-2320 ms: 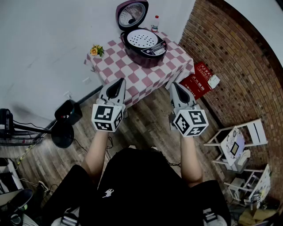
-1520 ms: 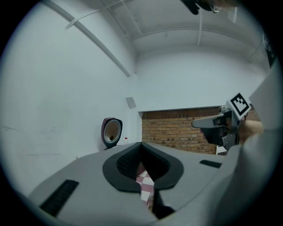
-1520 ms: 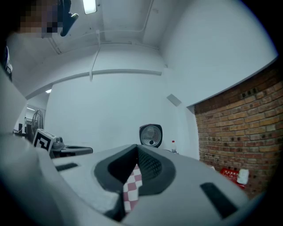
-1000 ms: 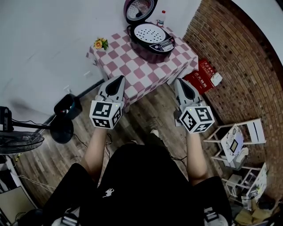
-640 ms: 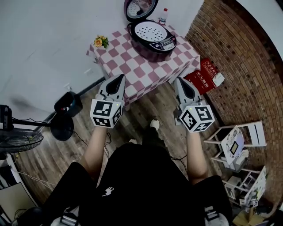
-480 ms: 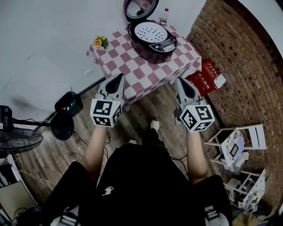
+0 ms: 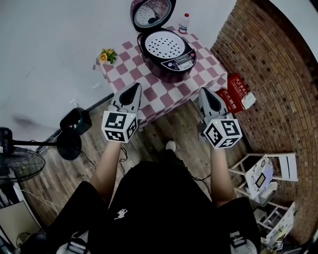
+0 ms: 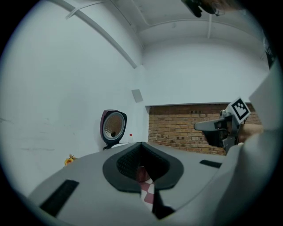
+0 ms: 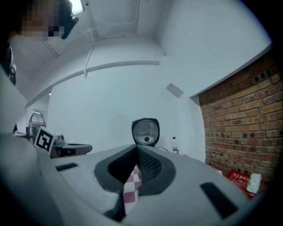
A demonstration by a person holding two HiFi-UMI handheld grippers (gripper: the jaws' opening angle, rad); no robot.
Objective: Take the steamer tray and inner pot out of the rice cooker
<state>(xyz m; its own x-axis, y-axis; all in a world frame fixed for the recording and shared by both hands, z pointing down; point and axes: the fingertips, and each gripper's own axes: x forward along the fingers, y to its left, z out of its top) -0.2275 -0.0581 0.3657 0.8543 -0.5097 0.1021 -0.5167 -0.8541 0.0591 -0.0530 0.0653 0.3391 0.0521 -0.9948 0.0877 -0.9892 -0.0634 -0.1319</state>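
Left gripper (image 7: 134, 89): grey two-jaw hand-held tool with a marker cube, held about level. Its jaws are pressed together with nothing between them, and it is short of the cooker.
Right gripper (image 7: 204, 92): same make, carried beside the left one. Its jaws are likewise closed and empty.
Rice cooker (image 7: 165, 70): dark purple round plastic cooker on the far part of the table. Its round lid (image 7: 150, 12) stands open at the back.
Steamer tray (image 7: 161, 45): white round perforated tray, seated in the cooker's mouth and untouched.
Inner pot: I judge it sits beneath the tray; no view shows it.
Table (image 7: 161, 94): small table under a pink-and-white checked cloth, against the white wall.
Other stock: small clear bottle with a red cap (image 7: 185, 23) behind the cooker; bunch of yellow flowers (image 7: 105, 55) at the table's left corner.
Step in hand: approach only; nothing is lifted yet.
Handling note: I would bring both grippers over the cooker and open the jaws before lowering. I would then pinch the tray's rim on opposite sides and lift straight up, clear of the lid.
Risk: a one-sided pinch could tilt the tray or let it slip.
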